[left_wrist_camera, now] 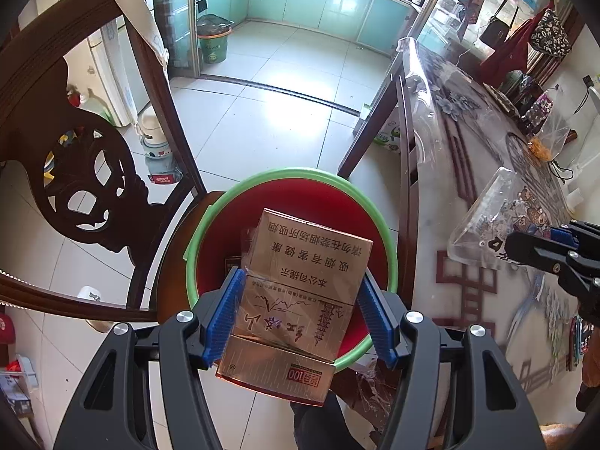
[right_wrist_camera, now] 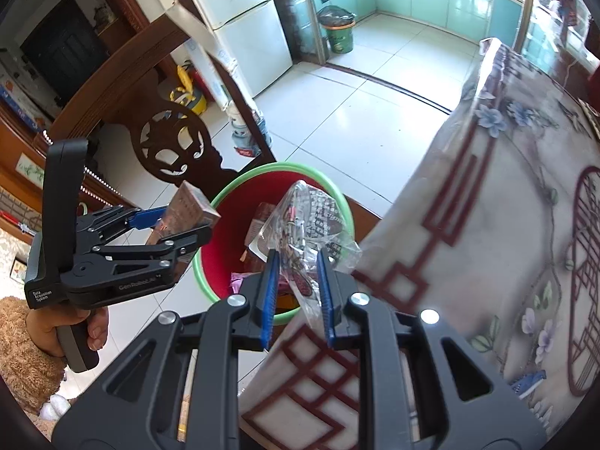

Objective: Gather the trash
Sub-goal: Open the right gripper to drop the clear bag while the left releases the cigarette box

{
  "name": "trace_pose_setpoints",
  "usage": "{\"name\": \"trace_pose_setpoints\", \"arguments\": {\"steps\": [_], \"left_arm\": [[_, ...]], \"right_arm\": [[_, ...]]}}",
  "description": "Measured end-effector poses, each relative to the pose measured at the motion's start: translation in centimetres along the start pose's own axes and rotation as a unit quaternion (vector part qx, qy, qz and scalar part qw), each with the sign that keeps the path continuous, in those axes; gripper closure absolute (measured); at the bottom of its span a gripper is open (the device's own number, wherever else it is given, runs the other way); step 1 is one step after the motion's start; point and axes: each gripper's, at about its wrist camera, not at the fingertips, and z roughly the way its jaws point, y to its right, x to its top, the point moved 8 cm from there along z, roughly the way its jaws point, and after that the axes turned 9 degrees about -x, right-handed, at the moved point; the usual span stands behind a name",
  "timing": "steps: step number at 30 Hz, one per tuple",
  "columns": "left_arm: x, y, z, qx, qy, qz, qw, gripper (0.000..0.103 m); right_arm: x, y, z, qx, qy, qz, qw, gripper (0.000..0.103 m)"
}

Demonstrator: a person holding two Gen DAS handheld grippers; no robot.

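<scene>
**Both grippers loaded over the red bin**

Right now the red bin [left_wrist_camera: 360, 202] with its green rim, standing on the floor, is the thing to steer by. Directly above its mouth the left gripper [left_wrist_camera: 298, 322] has its blue pads [left_wrist_camera: 224, 318] pressed against the two long sides of a gold cigarette carton [left_wrist_camera: 296, 296]. The carton sits squarely between the jaws, its far end sticking out over the bin and its near end reaching back toward the camera.

The right gripper [right_wrist_camera: 298, 292] hangs over the bin's near rim, on the side where the table [right_wrist_camera: 506, 225] with its flowered plastic cover stands. Its jaws are drawn close on a crumpled clear plastic bag [right_wrist_camera: 311, 217] with printed figures, pinching the lower part while the rest billows up and forward over the bin. Other wrappers [right_wrist_camera: 258, 225] already lie inside. A carved dark wooden chair [left_wrist_camera: 86, 172] stands on the bin's other side.
</scene>
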Motion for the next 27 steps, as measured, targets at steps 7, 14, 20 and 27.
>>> {"name": "trace_pose_setpoints", "arguments": {"steps": [7,14,20,27], "left_arm": [[-0.1,-0.7,0.8,0.002,-0.011,-0.009,0.9999,0.045],[-0.1,-1.3,1.1,0.002,-0.018,-0.014,0.9997,0.045],[0.0,-1.4,1.6,-0.004,-0.026,-0.022,0.9994,0.026],[1.2,0.3,1.0,-0.039,0.001,-0.041,0.9984,0.016]], "right_arm": [[0.4,-1.3,1.3,0.007,-0.013,-0.012,1.0,0.083],[1.0,-2.2,2.0,0.011,-0.018,-0.021,1.0,0.083],[1.5,-2.1,1.6,0.016,-0.004,-0.014,1.0,0.058],[1.1,1.4,-0.6,-0.005,0.02,0.025,0.999,0.051]]}}
